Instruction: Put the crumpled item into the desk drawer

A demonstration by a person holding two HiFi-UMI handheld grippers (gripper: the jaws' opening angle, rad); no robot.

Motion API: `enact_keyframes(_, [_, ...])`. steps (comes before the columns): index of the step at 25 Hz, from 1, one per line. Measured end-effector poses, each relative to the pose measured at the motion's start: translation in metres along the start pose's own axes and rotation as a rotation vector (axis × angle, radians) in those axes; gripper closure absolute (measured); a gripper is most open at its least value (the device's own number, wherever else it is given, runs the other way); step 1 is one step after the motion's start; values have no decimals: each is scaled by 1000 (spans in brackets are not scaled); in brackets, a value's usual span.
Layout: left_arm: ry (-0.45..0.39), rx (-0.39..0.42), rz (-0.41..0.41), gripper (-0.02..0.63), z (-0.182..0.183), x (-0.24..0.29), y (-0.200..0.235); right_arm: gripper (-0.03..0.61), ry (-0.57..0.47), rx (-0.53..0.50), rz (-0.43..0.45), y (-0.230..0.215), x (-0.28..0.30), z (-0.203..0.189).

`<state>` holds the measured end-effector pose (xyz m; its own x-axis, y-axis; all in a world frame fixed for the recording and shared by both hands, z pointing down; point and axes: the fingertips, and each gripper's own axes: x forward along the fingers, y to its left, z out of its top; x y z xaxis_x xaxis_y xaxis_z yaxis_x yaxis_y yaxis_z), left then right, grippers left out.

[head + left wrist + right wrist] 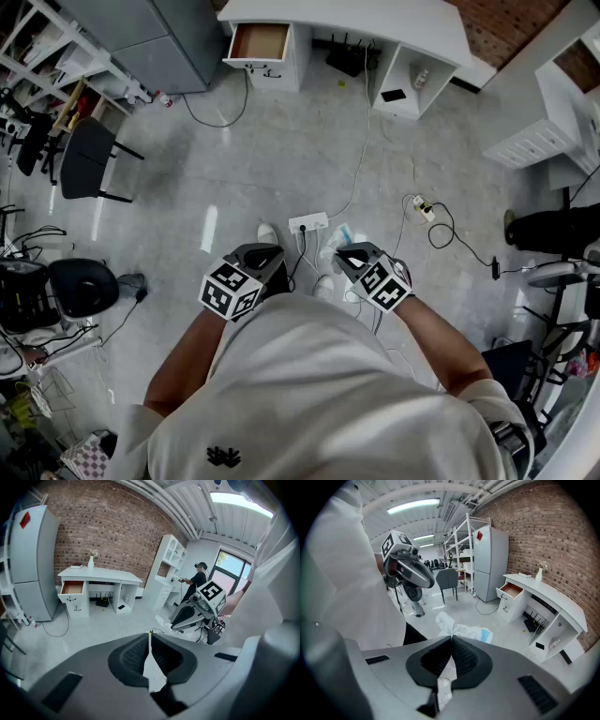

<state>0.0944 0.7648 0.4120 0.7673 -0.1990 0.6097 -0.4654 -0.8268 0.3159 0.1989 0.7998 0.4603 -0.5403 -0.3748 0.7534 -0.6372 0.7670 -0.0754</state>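
The crumpled item [339,234], a white and blue plastic wrapper, lies on the floor just ahead of the person's feet; it also shows in the right gripper view [461,629] beyond the jaws. The white desk [375,19] stands far ahead with its top left drawer [261,42] pulled open, wooden inside [72,588] [511,590]. My left gripper [262,255] and right gripper [354,255] are held side by side at waist height, well above the item. Both are shut with nothing between the jaws [150,632] [451,637].
A white power strip [307,223] and cables lie on the floor near the item. A black chair [89,159] stands at the left and a grey fridge [28,564] beside the desk. Another person [197,581] stands by white shelves at the right.
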Motion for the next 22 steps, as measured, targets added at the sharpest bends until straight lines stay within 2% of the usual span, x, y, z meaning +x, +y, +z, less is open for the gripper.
enact_keyframes(4, [-22, -5, -29, 580, 28, -6, 63, 549, 28, 16, -20, -30, 27, 47])
enact_keyframes(10, [-79, 10, -51, 580, 83, -35, 182, 549, 56, 34, -54, -80, 82, 147])
enact_keyframes(13, [-94, 9, -54, 580, 93, -54, 240, 549, 52, 38, -55, -101, 119, 200])
enact_keyframes(17, [-105, -3, -42, 578, 101, -87, 308, 549, 72, -26, -63, -120, 163, 264])
enact_keyframes(22, [-135, -63, 4, 580, 100, -108, 365, 549, 95, -107, -44, -140, 198, 314])
